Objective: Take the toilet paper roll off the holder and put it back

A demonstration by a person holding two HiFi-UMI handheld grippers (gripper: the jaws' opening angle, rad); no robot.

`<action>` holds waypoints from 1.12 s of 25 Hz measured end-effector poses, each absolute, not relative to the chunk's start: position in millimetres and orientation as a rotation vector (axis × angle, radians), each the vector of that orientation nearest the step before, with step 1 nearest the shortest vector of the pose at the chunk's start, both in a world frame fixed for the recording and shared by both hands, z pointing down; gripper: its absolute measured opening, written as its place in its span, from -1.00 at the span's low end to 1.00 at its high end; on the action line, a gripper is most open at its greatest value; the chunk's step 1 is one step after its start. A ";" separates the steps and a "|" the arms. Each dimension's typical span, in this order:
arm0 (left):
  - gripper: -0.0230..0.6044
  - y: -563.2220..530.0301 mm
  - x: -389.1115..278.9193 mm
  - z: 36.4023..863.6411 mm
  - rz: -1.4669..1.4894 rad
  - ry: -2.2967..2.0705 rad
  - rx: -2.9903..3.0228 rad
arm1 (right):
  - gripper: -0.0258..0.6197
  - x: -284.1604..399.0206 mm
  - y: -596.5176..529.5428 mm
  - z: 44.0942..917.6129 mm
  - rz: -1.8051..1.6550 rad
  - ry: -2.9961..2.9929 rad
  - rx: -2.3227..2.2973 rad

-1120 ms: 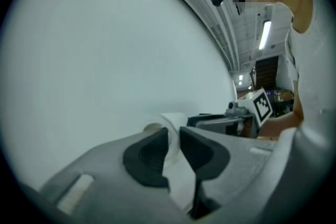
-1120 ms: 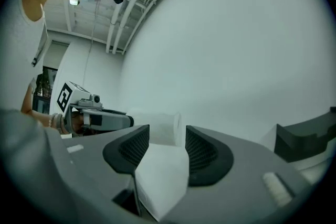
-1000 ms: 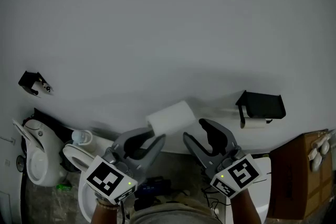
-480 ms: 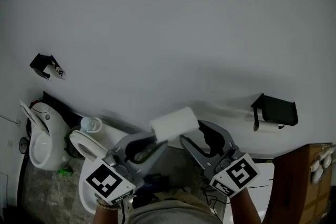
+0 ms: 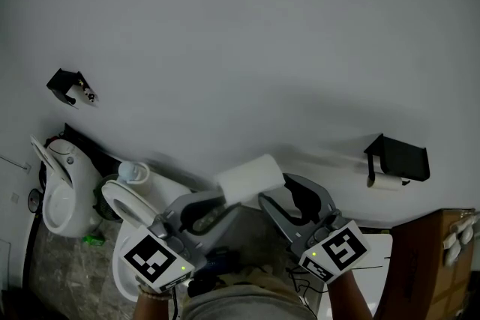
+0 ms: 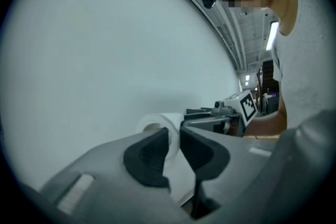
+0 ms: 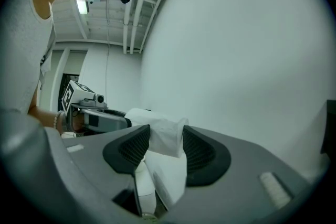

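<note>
Toilet [image 5: 114, 198], cardboard box [image 5: 436, 266] (lower right)

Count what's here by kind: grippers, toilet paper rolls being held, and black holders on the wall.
Grey two-jaw grippers: 2 (left, right)
White toilet paper roll, gripped by both: 1
Black wall-mounted holders: 2 ()
Total: 5

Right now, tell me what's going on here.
A person holds a gripper in each hand and carries a toilet paper roll between them, in front of a plain white wall. The left gripper is pinched on one end of the roll, and the right gripper is clamped on the other end. The roll is off the black holder, which hangs on the wall farther right, well apart from it. It has not been put back yet.
</note>
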State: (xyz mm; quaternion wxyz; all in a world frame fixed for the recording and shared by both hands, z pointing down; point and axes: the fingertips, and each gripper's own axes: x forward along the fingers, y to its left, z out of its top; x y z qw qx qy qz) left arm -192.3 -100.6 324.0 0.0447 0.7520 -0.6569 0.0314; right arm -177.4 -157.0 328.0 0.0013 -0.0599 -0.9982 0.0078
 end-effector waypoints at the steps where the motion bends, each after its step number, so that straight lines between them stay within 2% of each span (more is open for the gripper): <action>1: -0.73 -100.7 -192.5 323.8 0.105 -2.013 2.313 | -0.30 -177.2 -156.9 328.6 0.022 -3.129 -0.185; 17: -0.73 -105.7 -188.4 316.5 0.101 -1.961 2.408 | -0.30 -168.7 -160.3 322.5 -0.011 -3.133 -0.065; 28: -0.73 -153.9 -156.7 301.5 0.127 -1.819 2.579 | -0.30 -129.6 -204.4 306.6 -0.079 -3.150 0.208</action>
